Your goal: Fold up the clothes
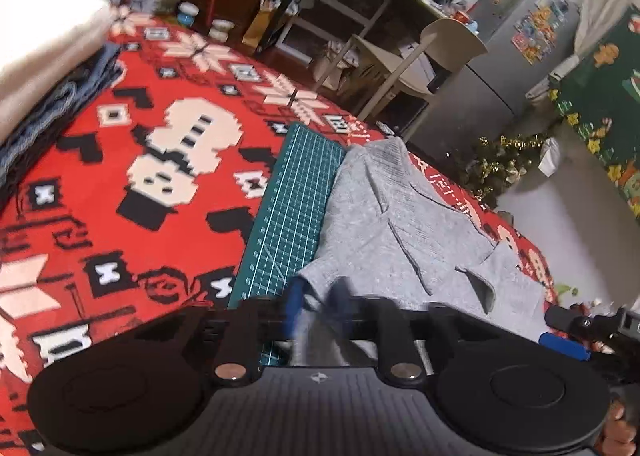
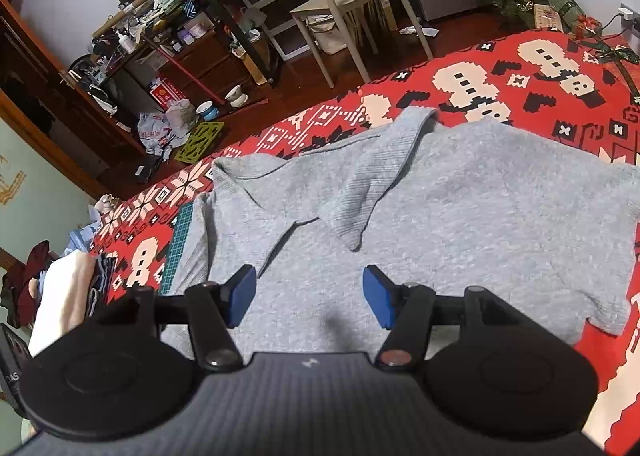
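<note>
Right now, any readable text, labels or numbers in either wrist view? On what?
"DAS": partial, cut off, on a black object at the right wrist view's left edge.
Cutting mat scale numbers: too blurred to read.
Red box label: too small.
Fridge magnets: unreadable.

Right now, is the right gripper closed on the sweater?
No, the right gripper is open, its blue pads apart above the grey sweater.

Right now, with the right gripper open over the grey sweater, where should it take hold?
Probably the folded sleeve's cuff on the grey sweater. It lies raised just ahead of the right gripper, its loose edge facing the open jaws; come straight forward, low.
</note>
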Tool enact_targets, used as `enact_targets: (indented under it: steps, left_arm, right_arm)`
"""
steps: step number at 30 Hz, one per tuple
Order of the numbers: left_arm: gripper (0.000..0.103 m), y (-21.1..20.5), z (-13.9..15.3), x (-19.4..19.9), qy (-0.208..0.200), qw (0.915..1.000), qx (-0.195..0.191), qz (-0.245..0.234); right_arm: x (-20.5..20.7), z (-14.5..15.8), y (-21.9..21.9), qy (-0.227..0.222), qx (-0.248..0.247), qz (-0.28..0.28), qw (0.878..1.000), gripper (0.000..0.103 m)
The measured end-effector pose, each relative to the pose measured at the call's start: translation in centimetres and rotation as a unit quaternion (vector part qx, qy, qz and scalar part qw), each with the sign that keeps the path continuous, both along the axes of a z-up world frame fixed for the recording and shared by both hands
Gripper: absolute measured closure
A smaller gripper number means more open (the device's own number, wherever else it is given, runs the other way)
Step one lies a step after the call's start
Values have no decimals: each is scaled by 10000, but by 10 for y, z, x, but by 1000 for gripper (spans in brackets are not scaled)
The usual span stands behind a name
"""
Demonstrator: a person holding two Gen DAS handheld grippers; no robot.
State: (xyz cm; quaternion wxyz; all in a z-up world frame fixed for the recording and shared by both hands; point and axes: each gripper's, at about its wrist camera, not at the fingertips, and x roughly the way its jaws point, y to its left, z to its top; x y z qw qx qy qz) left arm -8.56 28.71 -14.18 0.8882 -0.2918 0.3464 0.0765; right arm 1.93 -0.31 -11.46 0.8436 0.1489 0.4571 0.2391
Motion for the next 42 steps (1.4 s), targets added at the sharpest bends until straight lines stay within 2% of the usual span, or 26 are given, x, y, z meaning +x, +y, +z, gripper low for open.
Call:
enact_targets:
  steps: [2,6,12,20,31,35,38,40,42]
  left_arm:
    - [99,-3,7,-3,-126,9995,271,53]
    - [99,4,25,-8,-359,9954,818,352]
    - [99,36,32,-9,-216,9853,1383,982]
    - [99,67,19,4,195,9801,1551,1223]
    - [99,79,3,4,786,9742,1396,1590]
    - [98,72,1,6,899,9712,1582,1536]
    - [90,67,4,5,834,9698,1737,1496]
    - [90,65,9,4,756,9686,1837,1494]
    - [79,62,16,3,637,9672,1965,1476]
  right_arm:
    - [1,-1,0,8,-9,-9,10000,39]
    - [1,-3,0,8,-37,-1,10000,39]
    - [1,-5,2,-23,-119,18,9999,39]
    - [2,-11,3,-10,-285,27,9996,39]
    - [5,-17,5,17,-414,41,9991,39]
    - [7,-19,3,22,-449,-26,9990,37]
    - [6,-16,1,-102,-525,-99,9985,30]
    - [6,-12,1,-239,-635,-131,9976,25]
    - [5,-9,1,-396,-792,-140,9960,18]
